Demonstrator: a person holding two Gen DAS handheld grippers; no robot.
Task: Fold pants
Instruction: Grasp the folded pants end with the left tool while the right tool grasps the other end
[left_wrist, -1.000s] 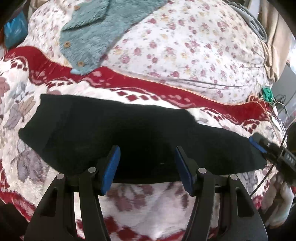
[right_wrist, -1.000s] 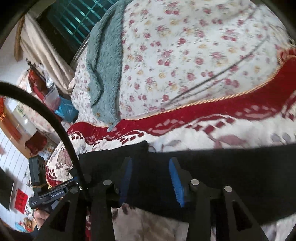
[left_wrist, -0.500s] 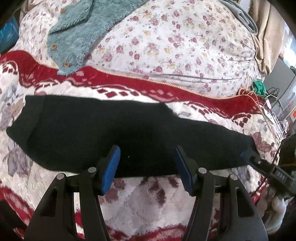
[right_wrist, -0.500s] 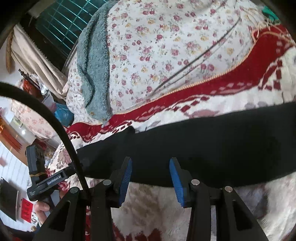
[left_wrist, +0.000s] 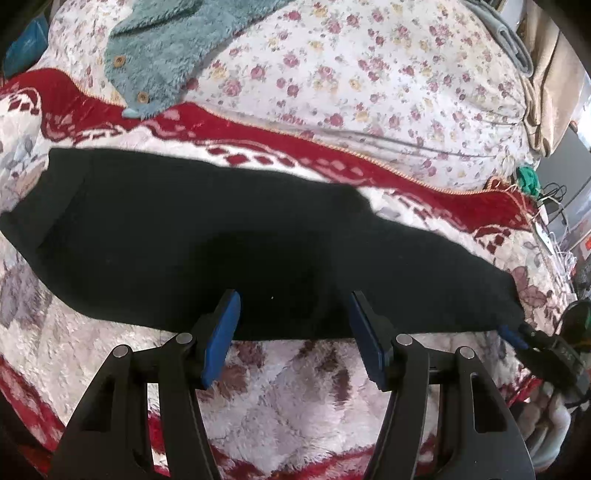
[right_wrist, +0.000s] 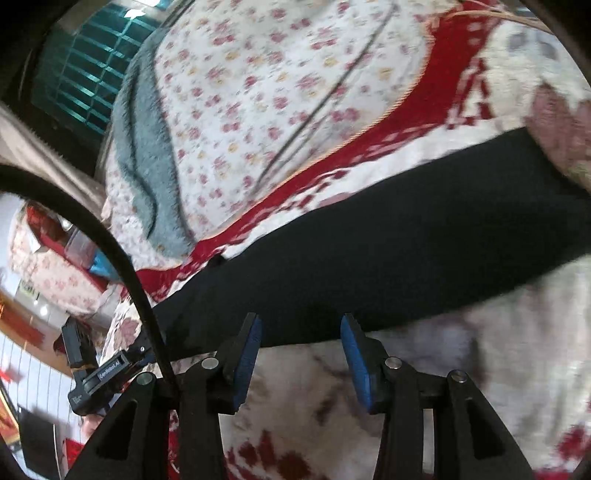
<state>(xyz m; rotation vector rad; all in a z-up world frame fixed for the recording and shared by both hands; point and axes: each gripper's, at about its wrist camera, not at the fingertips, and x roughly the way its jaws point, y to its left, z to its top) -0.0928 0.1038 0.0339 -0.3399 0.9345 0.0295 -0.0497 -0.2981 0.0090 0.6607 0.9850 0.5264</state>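
Observation:
The black pants (left_wrist: 258, 236) lie flat as one long strip across a red-and-white fleece blanket (left_wrist: 295, 398) on a bed. My left gripper (left_wrist: 293, 302) hovers open over the middle of their near edge, nothing pinched. At the strip's right end, low by the near corner, the right gripper (left_wrist: 517, 338) shows. In the right wrist view the pants (right_wrist: 369, 266) run slantwise, and my right gripper (right_wrist: 300, 325) sits at their near edge. Its jaws are opening and the pads (right_wrist: 249, 347) press on nothing. The left gripper (right_wrist: 107, 369) is small at lower left.
A teal fleece garment with buttons (left_wrist: 166, 48) lies on the floral quilt (left_wrist: 369, 74) behind the pants. Cables and a green item (left_wrist: 528, 177) sit at the bed's right edge. A black cable (right_wrist: 122, 266) arcs across the right wrist view, with a barred window (right_wrist: 81, 74) behind.
My right gripper has drawn back from over the fabric to its near edge, slid along the strip and rolled. The left gripper has sunk a little closer to the pants.

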